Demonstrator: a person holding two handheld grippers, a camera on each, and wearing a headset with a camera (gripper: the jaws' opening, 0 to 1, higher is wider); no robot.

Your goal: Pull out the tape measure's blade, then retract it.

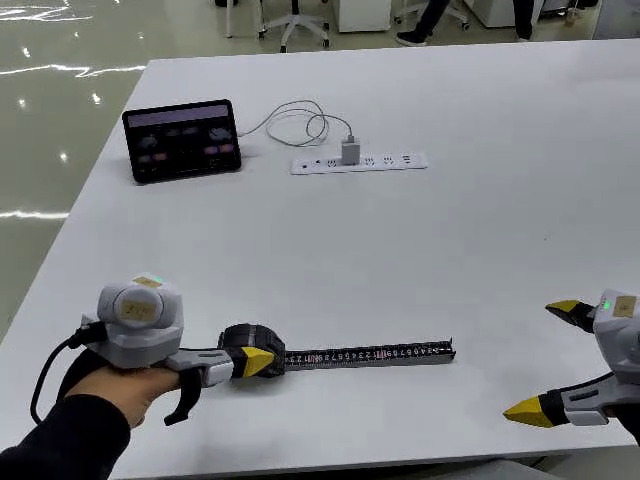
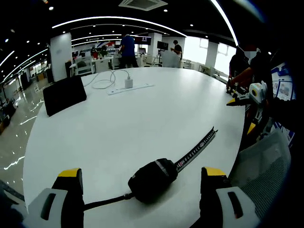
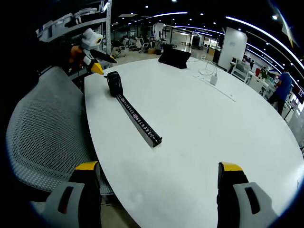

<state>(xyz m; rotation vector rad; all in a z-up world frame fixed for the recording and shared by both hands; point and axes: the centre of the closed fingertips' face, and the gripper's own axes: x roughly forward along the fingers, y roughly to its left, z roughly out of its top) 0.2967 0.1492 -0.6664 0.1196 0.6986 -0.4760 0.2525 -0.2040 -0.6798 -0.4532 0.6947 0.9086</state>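
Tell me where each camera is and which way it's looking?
Head view: on the person's head, looking down across the table; a hand and sleeve show.
Left gripper view: on the left gripper, looking along the tape measure and its blade; its jaws show.
Right gripper view: on the right gripper, facing back along the blade; its jaws show.
Shared: both gripper views catch the opposite gripper.

Bright, even light from ceiling strips; floor glares; fisheye edges bend.
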